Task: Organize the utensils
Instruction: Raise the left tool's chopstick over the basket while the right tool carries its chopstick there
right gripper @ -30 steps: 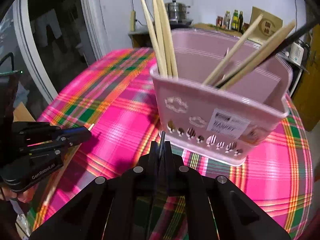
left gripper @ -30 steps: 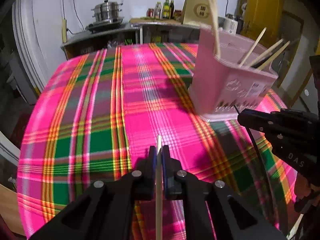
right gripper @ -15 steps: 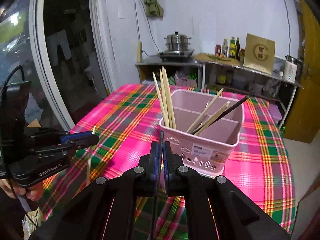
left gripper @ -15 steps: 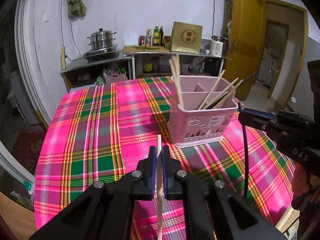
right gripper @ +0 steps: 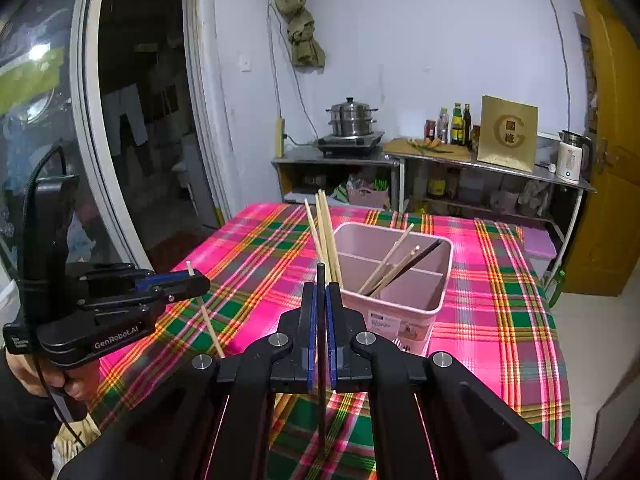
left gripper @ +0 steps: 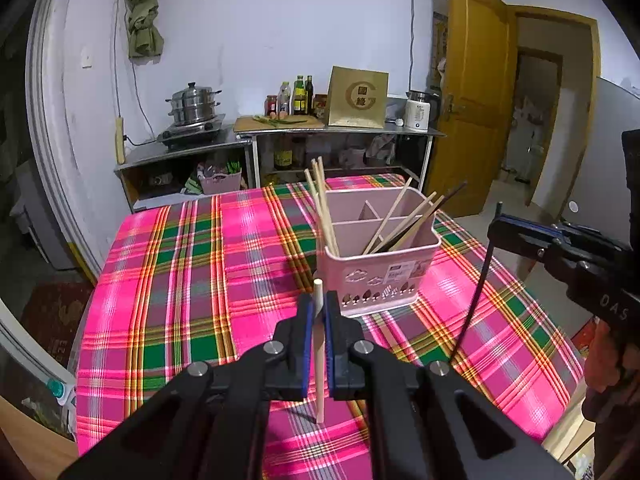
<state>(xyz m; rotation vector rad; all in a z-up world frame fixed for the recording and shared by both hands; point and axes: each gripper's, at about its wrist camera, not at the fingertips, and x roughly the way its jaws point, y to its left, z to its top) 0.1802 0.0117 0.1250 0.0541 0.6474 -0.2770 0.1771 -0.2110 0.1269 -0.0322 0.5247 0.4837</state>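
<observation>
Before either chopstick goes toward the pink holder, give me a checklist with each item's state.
1. Left gripper jaws shut on the light wooden chopstick: ok.
2. Right gripper jaws shut on the dark chopstick: ok.
3. Both chopsticks lifted clear of the plaid tablecloth: ok.
4. Pink holder upright on the cloth: ok.
5. Open room in the holder's compartments: ok, though sticks already lean in the front section.
6. Which compartment suits each chopstick: cannot tell.
7. Grippers apart from each other: ok.
</observation>
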